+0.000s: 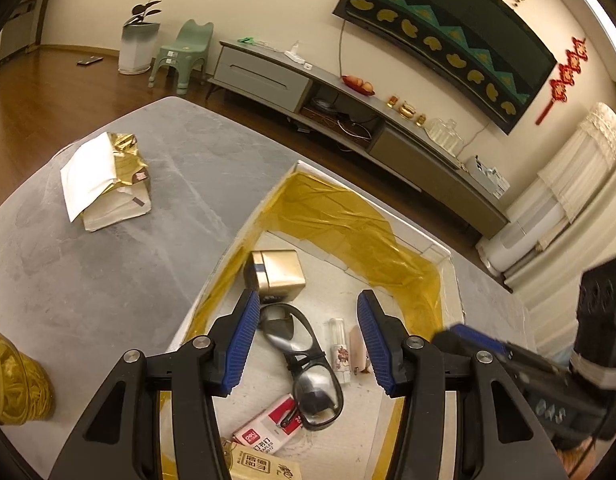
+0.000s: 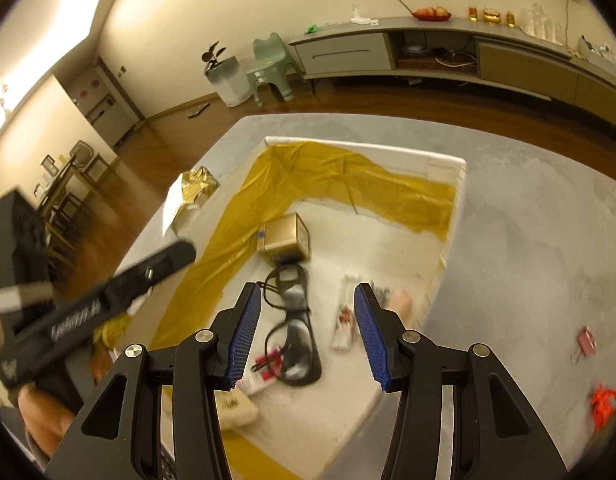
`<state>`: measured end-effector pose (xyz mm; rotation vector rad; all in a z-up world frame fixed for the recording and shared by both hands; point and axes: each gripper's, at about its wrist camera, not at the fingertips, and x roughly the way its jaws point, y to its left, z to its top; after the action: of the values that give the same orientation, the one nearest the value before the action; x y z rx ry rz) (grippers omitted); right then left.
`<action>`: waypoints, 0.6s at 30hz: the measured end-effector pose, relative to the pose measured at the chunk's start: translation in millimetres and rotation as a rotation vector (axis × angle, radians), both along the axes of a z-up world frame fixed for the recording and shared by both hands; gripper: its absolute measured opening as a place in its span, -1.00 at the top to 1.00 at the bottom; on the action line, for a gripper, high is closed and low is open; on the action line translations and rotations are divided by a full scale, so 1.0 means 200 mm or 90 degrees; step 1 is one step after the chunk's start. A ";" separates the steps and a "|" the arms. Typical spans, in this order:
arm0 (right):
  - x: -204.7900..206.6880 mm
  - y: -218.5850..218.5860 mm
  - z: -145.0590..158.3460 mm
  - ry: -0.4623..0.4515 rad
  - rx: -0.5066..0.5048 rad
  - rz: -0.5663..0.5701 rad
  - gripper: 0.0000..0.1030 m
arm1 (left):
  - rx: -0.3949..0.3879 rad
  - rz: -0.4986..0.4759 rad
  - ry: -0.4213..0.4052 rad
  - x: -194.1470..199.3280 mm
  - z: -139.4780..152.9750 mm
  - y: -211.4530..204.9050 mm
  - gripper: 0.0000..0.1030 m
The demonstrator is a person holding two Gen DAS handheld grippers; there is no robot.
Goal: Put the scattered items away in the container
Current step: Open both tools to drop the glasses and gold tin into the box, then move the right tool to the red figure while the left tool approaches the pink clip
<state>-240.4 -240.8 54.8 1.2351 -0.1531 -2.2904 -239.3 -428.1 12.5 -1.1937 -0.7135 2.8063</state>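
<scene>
Both the left gripper (image 1: pixel 308 344) and right gripper (image 2: pixel 308 336) hovered spread, empty. Glasses (image 1: pixel 304 364), gold box (image 1: pixel 278 272), staples box (image 1: pixel 268 426) lay in the container (image 2: pixel 447 236); pink clip (image 2: pixel 586 340), orange item (image 2: pixel 603 402), foil bag (image 1: pixel 108 178) remained outside on the table.

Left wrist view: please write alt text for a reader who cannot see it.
The open left gripper hovers over a white box lined with gold foil, holding black glasses, a gold carton, a staples box and a small bottle.
</scene>
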 end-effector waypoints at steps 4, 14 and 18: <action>0.11 0.07 0.00 0.022 0.013 0.002 -0.01 | -0.016 -0.013 0.004 0.00 0.01 0.04 -0.02; 0.31 0.22 0.04 0.069 0.045 0.032 0.00 | -0.072 -0.035 0.014 0.00 0.03 0.14 -0.02; 0.35 0.28 0.02 0.070 0.047 0.030 0.00 | -0.082 -0.042 0.014 0.00 0.02 0.17 -0.02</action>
<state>-170.4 -184.3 58.2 1.1331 -0.0001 -2.3356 -239.0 -394.1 17.0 -1.1782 -0.4880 2.8439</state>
